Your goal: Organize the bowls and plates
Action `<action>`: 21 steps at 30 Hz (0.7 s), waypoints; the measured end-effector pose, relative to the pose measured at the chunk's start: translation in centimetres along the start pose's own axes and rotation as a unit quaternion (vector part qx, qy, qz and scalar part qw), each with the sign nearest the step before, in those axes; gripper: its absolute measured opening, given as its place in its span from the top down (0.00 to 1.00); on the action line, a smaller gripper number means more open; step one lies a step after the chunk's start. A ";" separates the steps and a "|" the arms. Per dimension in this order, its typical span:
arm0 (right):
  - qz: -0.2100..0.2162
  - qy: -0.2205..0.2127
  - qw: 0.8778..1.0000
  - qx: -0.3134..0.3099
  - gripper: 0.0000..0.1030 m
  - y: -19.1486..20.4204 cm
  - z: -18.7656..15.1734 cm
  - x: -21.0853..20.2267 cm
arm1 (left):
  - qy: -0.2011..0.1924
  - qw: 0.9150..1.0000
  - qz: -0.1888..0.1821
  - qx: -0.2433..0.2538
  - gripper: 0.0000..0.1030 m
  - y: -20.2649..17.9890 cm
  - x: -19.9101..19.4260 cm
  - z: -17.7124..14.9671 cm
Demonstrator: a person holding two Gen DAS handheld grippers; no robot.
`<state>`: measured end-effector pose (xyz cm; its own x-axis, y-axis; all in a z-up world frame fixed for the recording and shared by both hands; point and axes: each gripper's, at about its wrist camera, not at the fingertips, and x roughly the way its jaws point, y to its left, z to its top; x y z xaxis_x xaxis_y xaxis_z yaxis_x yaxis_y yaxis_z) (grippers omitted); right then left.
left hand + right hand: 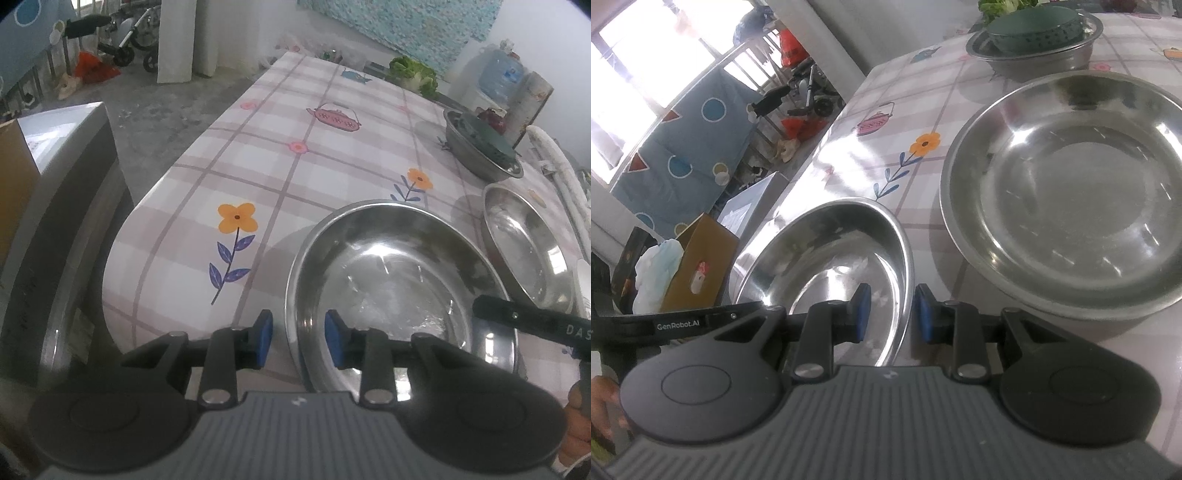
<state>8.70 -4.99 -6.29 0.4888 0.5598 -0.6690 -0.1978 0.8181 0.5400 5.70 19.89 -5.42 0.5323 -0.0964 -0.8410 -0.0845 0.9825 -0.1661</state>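
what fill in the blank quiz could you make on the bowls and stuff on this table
The checked tablecloth has a pink ____ printed on it.
The far steel bowl holds a dark ____ colander.
The left gripper straddles the near bowl at its ____.
Missing words: teapot; green; rim

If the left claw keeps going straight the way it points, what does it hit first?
Most likely the near rim of the steel bowl: the left claw straddles that rim with a gap either side. Depth is hard to judge in the fisheye view.
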 end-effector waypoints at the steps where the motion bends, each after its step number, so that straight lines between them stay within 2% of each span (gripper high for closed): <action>1: 0.000 0.000 1.000 0.000 0.74 0.0 0.0 0.0 | -0.001 1.000 0.002 0.001 0.69 -0.1 0.0 0.0; 4: -0.001 -0.001 1.000 -0.001 0.74 -0.1 -0.1 0.0 | -0.003 1.000 0.010 0.007 0.69 -0.3 0.0 0.0; 11: 0.002 0.000 1.000 -0.009 0.79 -0.3 -0.2 -0.2 | -0.013 0.999 0.039 0.028 0.81 -1.6 0.0 -0.2; 15: 0.008 0.006 1.000 -0.015 0.83 -0.4 -0.2 0.0 | -0.020 0.997 0.057 0.038 0.82 -2.1 0.0 -0.5; 21: -0.003 0.011 0.999 -0.034 0.85 -0.1 0.1 -0.7 | -0.020 0.998 0.052 0.044 0.83 -2.6 -0.8 -0.9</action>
<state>8.42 -5.47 -5.83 0.4710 0.5576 -0.6836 -0.2524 0.8277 0.5013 4.73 17.21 -4.80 0.5573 0.0110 -0.8303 -0.0679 0.9972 -0.0324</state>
